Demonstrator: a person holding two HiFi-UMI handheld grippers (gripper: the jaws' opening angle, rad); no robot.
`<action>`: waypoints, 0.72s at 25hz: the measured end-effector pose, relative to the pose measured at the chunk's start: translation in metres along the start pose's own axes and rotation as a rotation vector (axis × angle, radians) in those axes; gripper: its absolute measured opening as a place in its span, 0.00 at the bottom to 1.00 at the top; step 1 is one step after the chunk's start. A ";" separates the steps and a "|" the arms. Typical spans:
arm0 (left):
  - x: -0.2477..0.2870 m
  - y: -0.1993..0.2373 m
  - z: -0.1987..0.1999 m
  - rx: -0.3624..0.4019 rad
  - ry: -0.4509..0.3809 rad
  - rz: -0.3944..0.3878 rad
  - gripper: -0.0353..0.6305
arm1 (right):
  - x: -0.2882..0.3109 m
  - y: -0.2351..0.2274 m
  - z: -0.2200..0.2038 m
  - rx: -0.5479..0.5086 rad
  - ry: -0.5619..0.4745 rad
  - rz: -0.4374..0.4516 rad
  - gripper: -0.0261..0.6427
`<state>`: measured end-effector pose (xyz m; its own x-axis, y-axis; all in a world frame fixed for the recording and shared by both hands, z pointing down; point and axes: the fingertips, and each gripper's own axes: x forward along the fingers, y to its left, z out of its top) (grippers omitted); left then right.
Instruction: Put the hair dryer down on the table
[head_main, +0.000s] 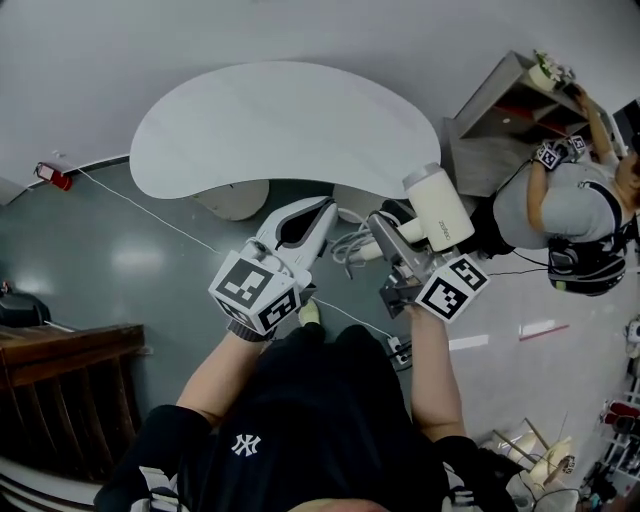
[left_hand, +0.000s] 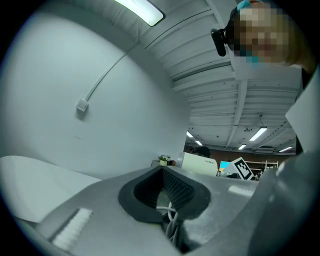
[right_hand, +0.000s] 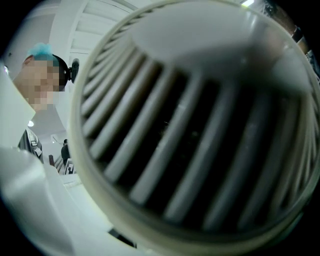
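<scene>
The white hair dryer (head_main: 440, 205) hangs in the air just off the near right edge of the white curved table (head_main: 280, 120). My right gripper (head_main: 393, 245) is shut on its handle. In the right gripper view, the dryer's ribbed rear grille (right_hand: 200, 125) fills the picture and hides the jaws. My left gripper (head_main: 322, 212) is beside it on the left, and its tips are over the table's near edge. Its jaws are shut, and strands of the white cord (left_hand: 169, 215) are caught low between them. The cord loops (head_main: 345, 250) between the two grippers.
The table's round foot (head_main: 235, 200) stands under its near edge. A power strip (head_main: 400, 350) and a thin white cable (head_main: 150, 215) lie on the floor. A dark wooden bench (head_main: 60, 380) is at the left. Another person (head_main: 570, 210) stands by a grey shelf (head_main: 490, 130) at the right.
</scene>
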<state>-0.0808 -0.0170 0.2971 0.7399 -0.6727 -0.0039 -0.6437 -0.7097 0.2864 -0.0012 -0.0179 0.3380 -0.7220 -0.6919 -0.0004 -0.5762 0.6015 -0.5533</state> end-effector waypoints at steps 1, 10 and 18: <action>0.003 0.006 -0.001 -0.002 0.002 -0.006 0.06 | 0.004 -0.004 -0.001 0.008 0.002 -0.005 0.35; 0.041 0.040 -0.011 -0.023 0.042 -0.025 0.06 | 0.035 -0.050 0.004 0.050 0.023 -0.029 0.34; 0.105 0.075 -0.033 -0.043 0.089 0.010 0.06 | 0.068 -0.124 0.005 0.108 0.109 -0.002 0.35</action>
<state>-0.0450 -0.1342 0.3494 0.7490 -0.6572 0.0843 -0.6437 -0.6918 0.3271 0.0231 -0.1422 0.4022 -0.7613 -0.6423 0.0883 -0.5375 0.5492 -0.6399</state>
